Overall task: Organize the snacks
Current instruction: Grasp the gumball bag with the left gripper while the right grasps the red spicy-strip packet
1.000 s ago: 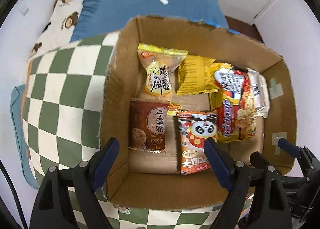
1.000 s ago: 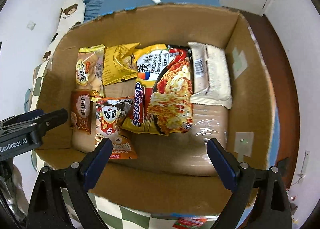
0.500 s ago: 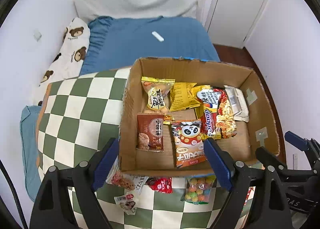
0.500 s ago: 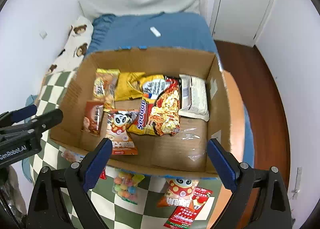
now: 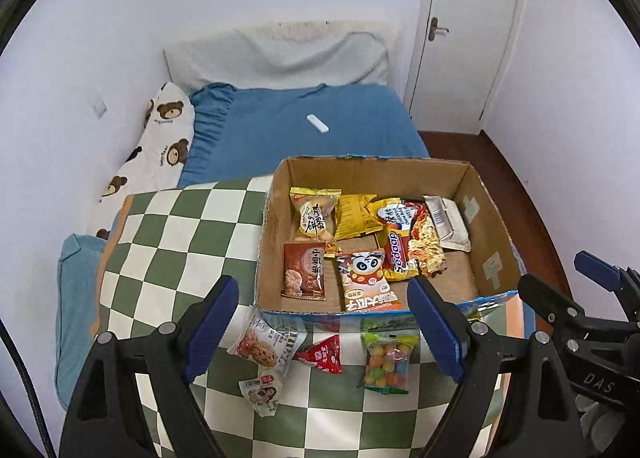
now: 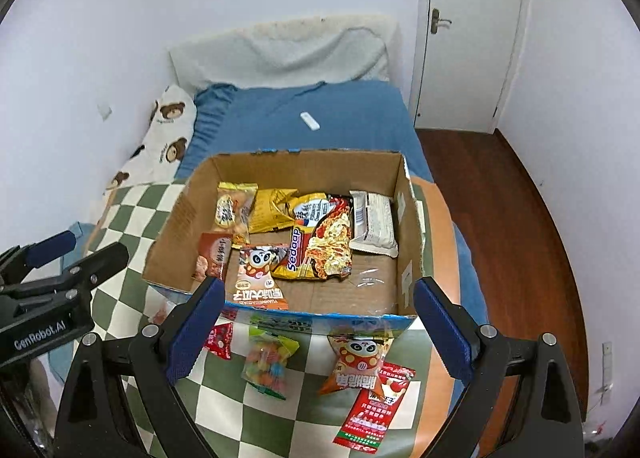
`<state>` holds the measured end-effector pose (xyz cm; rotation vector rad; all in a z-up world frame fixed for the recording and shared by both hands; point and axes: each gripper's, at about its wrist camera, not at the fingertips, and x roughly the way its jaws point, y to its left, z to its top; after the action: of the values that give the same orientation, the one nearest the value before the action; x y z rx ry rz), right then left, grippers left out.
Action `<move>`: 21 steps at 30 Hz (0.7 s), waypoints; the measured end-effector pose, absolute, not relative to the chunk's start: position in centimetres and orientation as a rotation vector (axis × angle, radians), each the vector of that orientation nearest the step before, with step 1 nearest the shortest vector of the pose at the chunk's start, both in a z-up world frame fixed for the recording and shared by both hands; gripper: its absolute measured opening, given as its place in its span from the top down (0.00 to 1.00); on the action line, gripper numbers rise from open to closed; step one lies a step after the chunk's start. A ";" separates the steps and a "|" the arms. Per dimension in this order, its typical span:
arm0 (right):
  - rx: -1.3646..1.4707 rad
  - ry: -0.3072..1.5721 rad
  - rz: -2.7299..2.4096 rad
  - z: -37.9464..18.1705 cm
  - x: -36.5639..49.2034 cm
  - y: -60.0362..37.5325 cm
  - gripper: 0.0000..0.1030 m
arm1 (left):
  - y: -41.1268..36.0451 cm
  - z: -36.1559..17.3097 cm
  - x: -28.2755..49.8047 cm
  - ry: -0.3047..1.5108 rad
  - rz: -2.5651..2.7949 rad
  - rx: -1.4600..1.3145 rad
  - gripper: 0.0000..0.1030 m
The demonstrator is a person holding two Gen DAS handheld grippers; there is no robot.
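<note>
The left gripper (image 5: 322, 324) is hovering with its fingers spread wide and holding nothing, just near of the cardboard box (image 5: 494, 218); the right gripper (image 6: 318, 328) is hovering likewise, fingers spread and empty. The box is sitting on a green-and-white checkered blanket (image 5: 172, 234) and is containing six packets: a Sedaap noodle pack (image 6: 320, 244) lying centre, a white packet (image 6: 374, 224) at its right, a yellow bag (image 6: 272, 210) and a pale biscuit bag (image 6: 234, 210) at the far left, a brown packet (image 6: 212, 258) and a panda packet (image 6: 258, 278) at the near left. Outside the box, lying on the blanket just near of its front wall, are a cookie packet (image 5: 260, 344), a small red packet (image 5: 324, 354), a candy bag (image 5: 386, 364), a second panda packet (image 6: 358, 358) and a red-and-green sachet (image 6: 372, 408).
</note>
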<state>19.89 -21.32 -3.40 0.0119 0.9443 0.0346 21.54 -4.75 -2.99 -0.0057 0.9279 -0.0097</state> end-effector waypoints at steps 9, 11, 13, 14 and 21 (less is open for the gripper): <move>0.107 0.943 0.065 -3.4 17.9 -23.3 0.06 | -5.0 -4.4 19.6 0.934 0.038 -0.032 0.16; 0.135 0.994 0.069 -5.3 17.5 -24.4 0.06 | -4.9 -6.3 19.1 0.974 0.059 -0.028 0.16; 0.155 1.055 0.058 -7.8 16.9 -25.4 0.06 | -4.7 -8.9 18.7 1.040 0.081 -0.020 0.16; 0.170 1.096 0.038 -9.6 16.4 -26.1 0.06 | -4.6 -10.3 18.5 1.077 0.091 -0.023 0.16; 0.279 1.300 -0.030 -20.4 14.1 -29.2 0.32 | -5.8 -19.2 19.2 1.313 0.042 -0.085 0.16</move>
<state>14.08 -29.24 -20.36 0.2787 1.3004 -0.0298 19.22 -5.82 -19.20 -0.0846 1.3127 0.0422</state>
